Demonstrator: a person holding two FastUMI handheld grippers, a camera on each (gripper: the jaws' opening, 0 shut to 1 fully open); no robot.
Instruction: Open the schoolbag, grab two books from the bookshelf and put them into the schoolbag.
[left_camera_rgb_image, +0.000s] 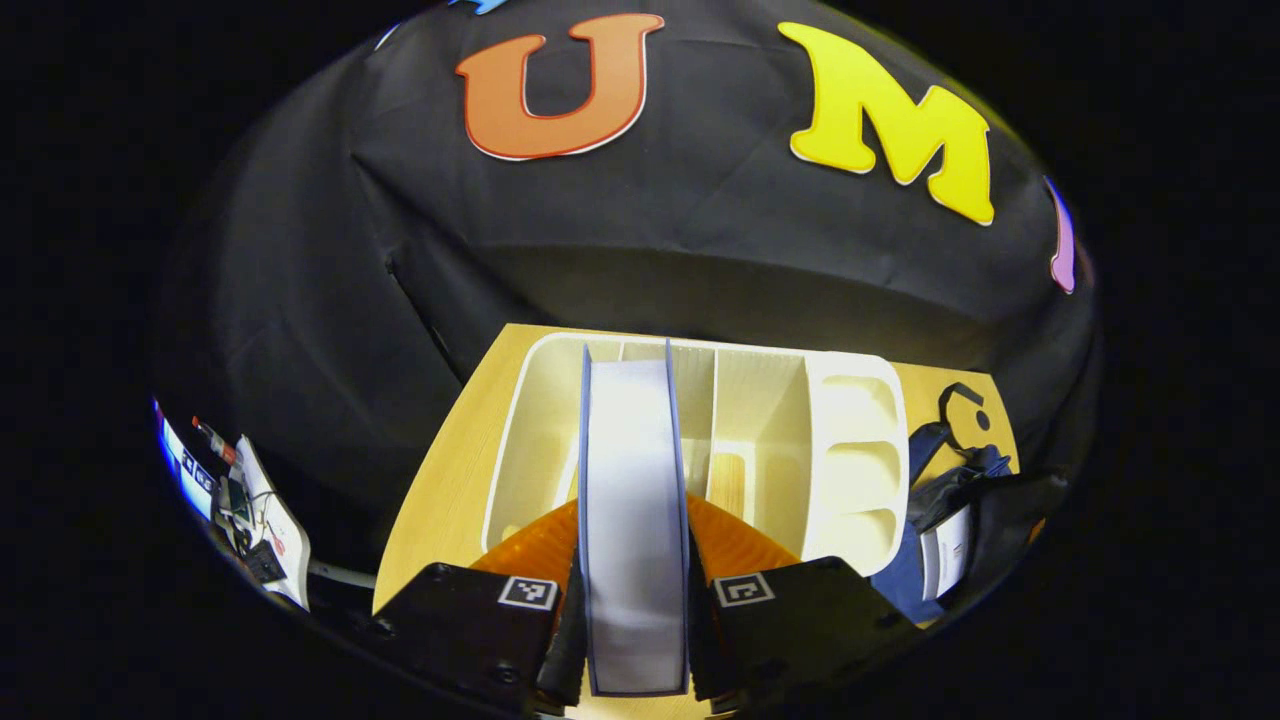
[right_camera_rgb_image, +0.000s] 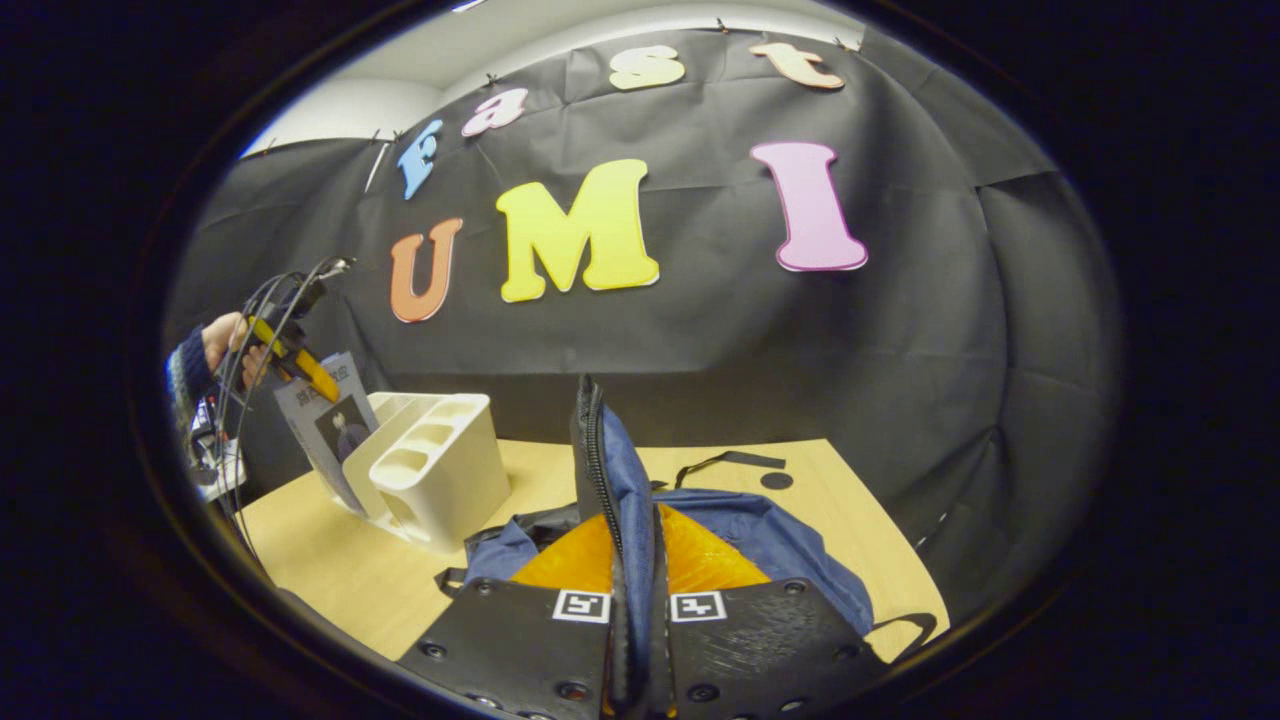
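A thick book with a blue cover and white page edges (left_camera_rgb_image: 633, 520) is clenched between the fingers of the left gripper (left_camera_rgb_image: 633, 610), spine-side away from the camera, above the cream plastic bookshelf with dividers and side pockets (left_camera_rgb_image: 850, 450) that stands on the light wooden table (left_camera_rgb_image: 440, 480). In the right gripper view that same book (right_camera_rgb_image: 325, 425) is seen tilted at the shelf's far end, held by the left gripper (right_camera_rgb_image: 300, 365) in a person's hand (right_camera_rgb_image: 225, 340). The jaws of the right gripper (right_camera_rgb_image: 638, 610) are closed on the zippered edge of the blue fabric schoolbag (right_camera_rgb_image: 610, 480), which is lifted upright from the bag lying on the table beside the shelf. It is judged that the book could catch on a divider as it is drawn out, so that the light shelf is dragged or tipped; a grip near one edge could also let the heavy book swing or slide from the pads. If the flap is let slack, the opening could collapse and the book would be blocked at the mouth. One book is counted in the grip; in the left gripper view a white-edged object (left_camera_rgb_image: 945, 560) is seen at the bag, possibly a book already inside, though this cannot be told for certain. One shelf, one schoolbag and two grippers are counted.
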